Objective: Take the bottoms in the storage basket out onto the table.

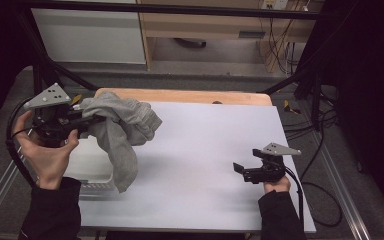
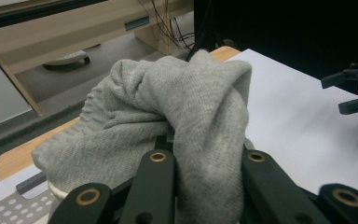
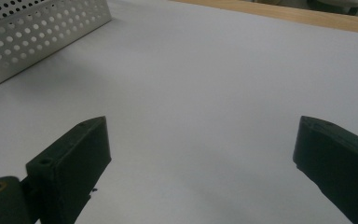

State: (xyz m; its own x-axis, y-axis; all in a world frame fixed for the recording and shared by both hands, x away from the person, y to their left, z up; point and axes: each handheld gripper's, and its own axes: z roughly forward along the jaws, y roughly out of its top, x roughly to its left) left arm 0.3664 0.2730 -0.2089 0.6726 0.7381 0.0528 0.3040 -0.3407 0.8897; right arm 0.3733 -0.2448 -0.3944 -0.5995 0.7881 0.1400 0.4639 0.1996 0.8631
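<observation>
A grey knitted garment (image 1: 122,127) hangs in the air over the left side of the white table (image 1: 205,150), one end trailing down toward the basket. My left gripper (image 1: 92,119) is shut on it; up close the grey cloth (image 2: 186,107) bunches between and over the two black jaws. My right gripper (image 1: 240,171) rests low near the table's right edge, open, its jaws far apart with nothing between them. The right gripper (image 2: 352,91) also appears far off in the left gripper view.
A white perforated basket (image 1: 92,167) sits at the table's left edge, below the garment; its wall (image 3: 37,28) is at the upper left of the right gripper view. A wooden strip (image 1: 180,95) borders the far edge. Black frame bars and cables surround the table.
</observation>
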